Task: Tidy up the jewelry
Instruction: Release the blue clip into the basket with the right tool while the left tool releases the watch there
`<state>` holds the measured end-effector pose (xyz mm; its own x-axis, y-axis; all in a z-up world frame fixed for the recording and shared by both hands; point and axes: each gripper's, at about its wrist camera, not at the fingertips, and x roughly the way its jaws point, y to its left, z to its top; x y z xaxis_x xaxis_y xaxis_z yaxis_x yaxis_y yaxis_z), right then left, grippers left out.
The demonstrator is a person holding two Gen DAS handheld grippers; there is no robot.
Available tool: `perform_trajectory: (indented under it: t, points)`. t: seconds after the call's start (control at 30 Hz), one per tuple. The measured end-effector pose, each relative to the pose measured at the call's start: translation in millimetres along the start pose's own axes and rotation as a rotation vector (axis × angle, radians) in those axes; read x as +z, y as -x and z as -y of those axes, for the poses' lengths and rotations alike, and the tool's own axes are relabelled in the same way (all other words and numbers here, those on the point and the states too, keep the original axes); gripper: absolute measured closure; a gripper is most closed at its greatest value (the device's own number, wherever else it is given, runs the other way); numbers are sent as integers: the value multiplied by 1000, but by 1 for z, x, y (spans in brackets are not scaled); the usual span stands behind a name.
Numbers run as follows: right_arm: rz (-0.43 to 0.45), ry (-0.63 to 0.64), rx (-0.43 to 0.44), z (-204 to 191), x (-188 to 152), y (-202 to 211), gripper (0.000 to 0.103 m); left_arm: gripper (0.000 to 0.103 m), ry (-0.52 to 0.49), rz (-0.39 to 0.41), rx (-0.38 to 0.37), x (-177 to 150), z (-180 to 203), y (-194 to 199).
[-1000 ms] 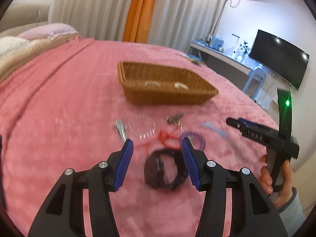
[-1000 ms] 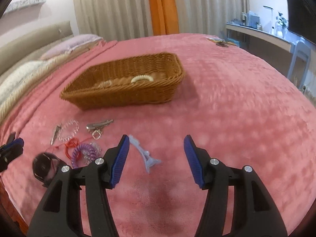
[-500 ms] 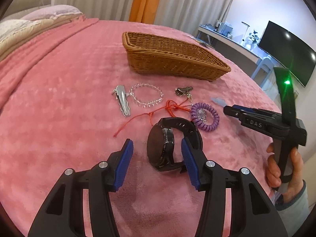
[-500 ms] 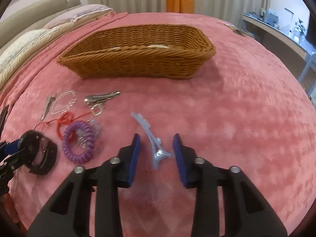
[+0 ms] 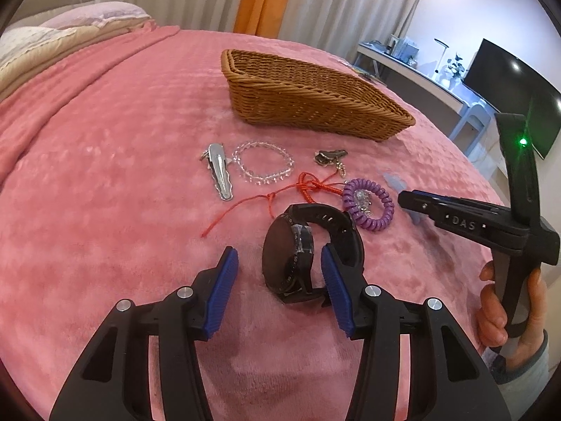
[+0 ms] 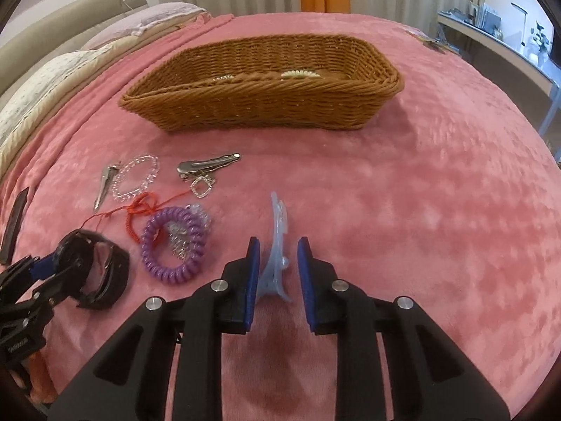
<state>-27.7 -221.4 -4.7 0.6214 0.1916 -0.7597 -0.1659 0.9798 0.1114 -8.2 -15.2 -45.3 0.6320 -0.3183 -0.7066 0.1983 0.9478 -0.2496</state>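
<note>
A black watch [image 5: 308, 245] lies on the pink blanket [image 5: 105, 175]. My left gripper [image 5: 278, 263] is open, low over the blanket; its right pad is against the strap and the watch face sits between the jaws. My right gripper [image 6: 278, 251] is partly closed around a pale blue hair clip [image 6: 277, 238], with gaps on both sides. A wicker basket [image 6: 266, 94] stands behind and holds a pale bracelet [image 6: 299, 73]. The watch also shows in the right wrist view [image 6: 98, 273].
Loose on the blanket lie a purple coil hair tie [image 5: 368, 203], a red cord [image 5: 280, 196], a clear bead bracelet [image 5: 263, 166], a silver hair clip [image 5: 219, 172] and a dark clip with a charm [image 5: 329, 158]. A desk and a TV [image 5: 508, 94] stand at right.
Both grippers have moved lower and forward. The left one has come around the watch. The right one has narrowed its jaws around the blue clip.
</note>
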Motion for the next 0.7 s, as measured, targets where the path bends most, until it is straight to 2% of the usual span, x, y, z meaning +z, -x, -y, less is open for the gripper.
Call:
perform_trajectory:
  t: [0.1, 0.17, 0.2, 0.23, 0.27, 0.33, 0.47, 0.6, 0.7]
  points:
    - [-9, 3, -24, -4, 1, -7, 83, 59, 14, -9, 10, 0, -1, -3]
    - [-4, 17, -41, -6, 1, -8, 83, 74, 17, -15, 19, -1, 0, -4]
    - [5, 27, -53, -8, 0, -8, 87, 80, 18, -17, 10, -1, 0, -5]
    - [13, 36, -66, -10, -1, -7, 93, 83, 21, -14, 9, -1, 0, -4]
    - [21, 42, -69, -12, -2, -6, 93, 85, 18, -8, 20, -2, 2, -3]
    - [46, 46, -67, -13, -5, 0, 93, 87, -8, 5, 48, -3, 7, -1]
    - [113, 42, -44, -12, -5, 18, 93, 90, 14, 38, 24, -3, 6, 7]
    - [131, 28, -33, -8, 0, 34, 93, 90, -6, 86, 57, 5, 11, 22]
    - [168, 11, -4, -2, 9, 53, 93, 90, -16, 133, 44, 18, 16, 36]
